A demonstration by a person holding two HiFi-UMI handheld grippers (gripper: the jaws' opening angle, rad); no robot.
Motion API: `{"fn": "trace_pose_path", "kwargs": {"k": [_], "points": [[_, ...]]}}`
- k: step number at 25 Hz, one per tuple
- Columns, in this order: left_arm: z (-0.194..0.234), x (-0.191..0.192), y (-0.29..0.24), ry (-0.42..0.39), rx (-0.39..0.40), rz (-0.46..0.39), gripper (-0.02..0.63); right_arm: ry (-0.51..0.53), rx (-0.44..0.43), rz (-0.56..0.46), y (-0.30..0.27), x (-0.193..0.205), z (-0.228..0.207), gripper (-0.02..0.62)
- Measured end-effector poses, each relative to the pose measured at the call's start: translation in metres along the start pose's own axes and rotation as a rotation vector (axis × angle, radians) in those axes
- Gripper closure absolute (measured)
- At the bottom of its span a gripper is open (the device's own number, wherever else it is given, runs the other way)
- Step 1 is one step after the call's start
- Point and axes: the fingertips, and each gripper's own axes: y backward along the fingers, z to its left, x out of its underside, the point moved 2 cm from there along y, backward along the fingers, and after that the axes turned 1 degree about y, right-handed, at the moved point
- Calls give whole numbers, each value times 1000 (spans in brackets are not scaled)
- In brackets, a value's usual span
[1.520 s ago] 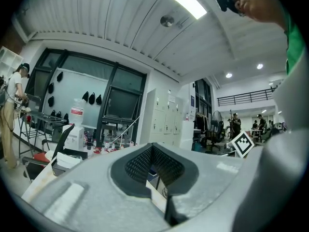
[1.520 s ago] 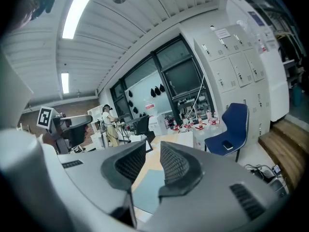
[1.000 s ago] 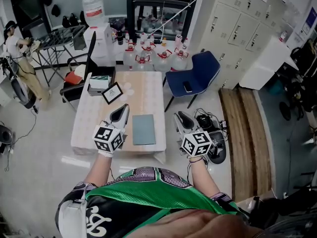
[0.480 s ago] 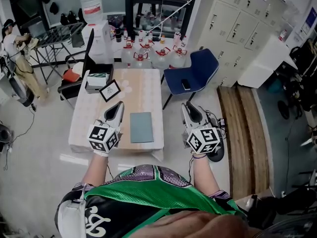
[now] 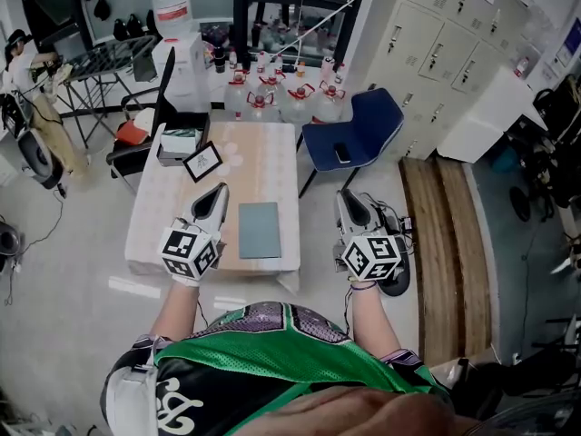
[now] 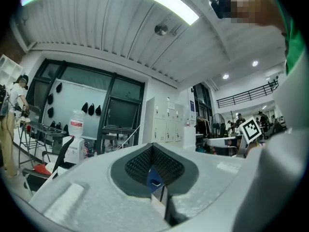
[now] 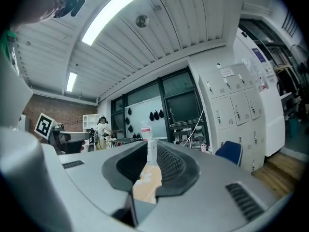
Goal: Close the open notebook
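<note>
Right gripper (image 5: 350, 200) shifted right, off table (image 5: 150, 230); left gripper (image 5: 217, 193) slightly left.

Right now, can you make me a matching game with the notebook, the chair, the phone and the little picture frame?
Things:
1. notebook
2. chair
3. phone
4. picture frame

Place, colour or state:
A. blue
B. lying on the chair's seat
C. closed, flat on the table
D. right next to the box

Pairs: 1-C, 2-A, 3-B, 4-D.
</note>
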Motion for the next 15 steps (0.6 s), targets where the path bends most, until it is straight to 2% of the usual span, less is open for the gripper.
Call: {"fn": "trace_pose_path", "kwargs": {"k": [4, 15], "points": [[2, 5, 4, 19, -4, 8, 591, 5, -2, -18, 3, -1, 4, 565], [-2, 10, 9, 52, 7, 16, 591, 54, -1, -16, 8, 4, 11, 594]]}}
